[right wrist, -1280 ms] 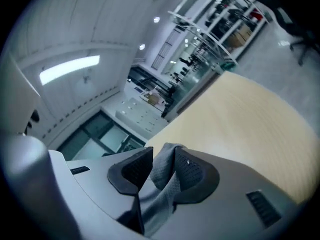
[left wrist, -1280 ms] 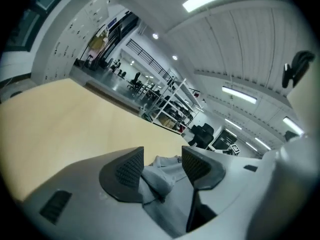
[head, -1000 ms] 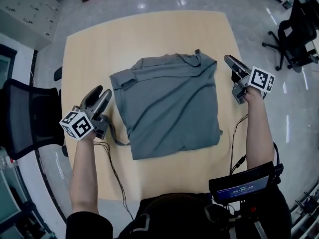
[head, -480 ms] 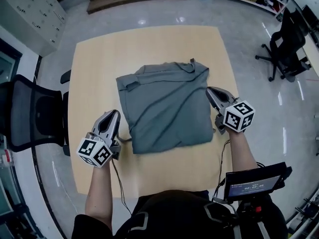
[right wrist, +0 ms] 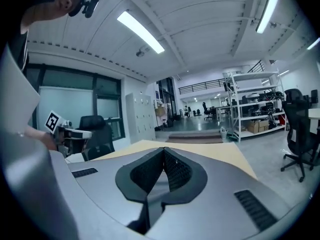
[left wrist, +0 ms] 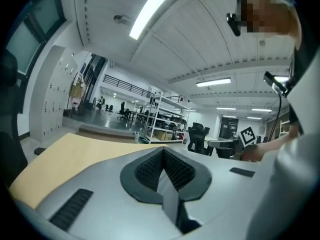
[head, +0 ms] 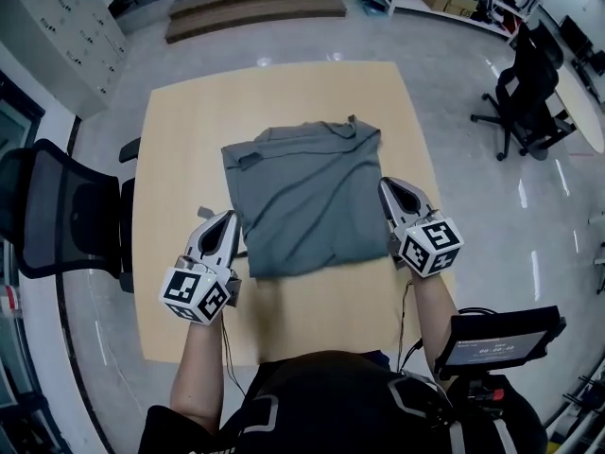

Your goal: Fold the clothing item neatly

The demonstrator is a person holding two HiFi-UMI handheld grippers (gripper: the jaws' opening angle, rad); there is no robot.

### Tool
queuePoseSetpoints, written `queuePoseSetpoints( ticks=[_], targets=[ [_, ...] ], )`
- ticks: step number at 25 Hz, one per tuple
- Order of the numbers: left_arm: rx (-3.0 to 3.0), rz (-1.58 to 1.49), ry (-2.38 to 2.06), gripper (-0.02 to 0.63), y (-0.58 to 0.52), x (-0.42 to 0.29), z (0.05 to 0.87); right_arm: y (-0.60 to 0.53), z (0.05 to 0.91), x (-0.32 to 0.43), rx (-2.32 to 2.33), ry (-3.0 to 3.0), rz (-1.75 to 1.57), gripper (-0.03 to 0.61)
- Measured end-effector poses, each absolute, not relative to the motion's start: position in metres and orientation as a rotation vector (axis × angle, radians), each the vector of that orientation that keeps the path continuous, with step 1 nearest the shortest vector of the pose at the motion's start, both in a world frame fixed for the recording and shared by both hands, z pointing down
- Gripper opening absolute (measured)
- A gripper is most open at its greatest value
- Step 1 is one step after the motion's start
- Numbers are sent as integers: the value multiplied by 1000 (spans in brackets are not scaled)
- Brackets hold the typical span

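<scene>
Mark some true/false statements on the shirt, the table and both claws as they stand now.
1. The gray shirt lies folded on the wooden table. True.
2. The left claw is clamped on a sleeve. False: its jaws have just closed together with nothing between them.
3. The right claw is shut and empty. True.
4. Both claws are on the same side of the shirt. False: there is one at each side, by the shirt's near corners.
5. A black office chair stands at the table's left edge. True.
</scene>
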State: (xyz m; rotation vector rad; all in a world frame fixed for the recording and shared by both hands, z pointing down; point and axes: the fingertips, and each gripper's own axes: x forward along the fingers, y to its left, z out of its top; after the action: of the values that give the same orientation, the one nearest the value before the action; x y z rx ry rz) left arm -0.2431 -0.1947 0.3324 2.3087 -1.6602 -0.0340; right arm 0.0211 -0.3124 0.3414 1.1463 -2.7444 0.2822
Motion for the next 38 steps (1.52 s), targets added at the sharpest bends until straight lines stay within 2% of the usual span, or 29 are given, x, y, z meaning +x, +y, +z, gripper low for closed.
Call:
queuePoseSetpoints(
  ticks=[10, 16, 26, 38],
  targets=[
    [2324, 16, -1654, 0, -175, -243, 327, -268, 313, 21, 1183, -2749, 274, 9],
    [2375, 214, -1699, 0, -216, -254, 356, -270, 317, 24, 1205, -2712, 238, 10],
    [2212, -11, -1893, 0, -182, -256, 307, -283, 301, 25, 1095, -2819, 184, 9],
    [2241, -18, -1945, 0, -102, -199, 274, -230, 281, 38, 1043, -2894, 198, 9]
  ],
)
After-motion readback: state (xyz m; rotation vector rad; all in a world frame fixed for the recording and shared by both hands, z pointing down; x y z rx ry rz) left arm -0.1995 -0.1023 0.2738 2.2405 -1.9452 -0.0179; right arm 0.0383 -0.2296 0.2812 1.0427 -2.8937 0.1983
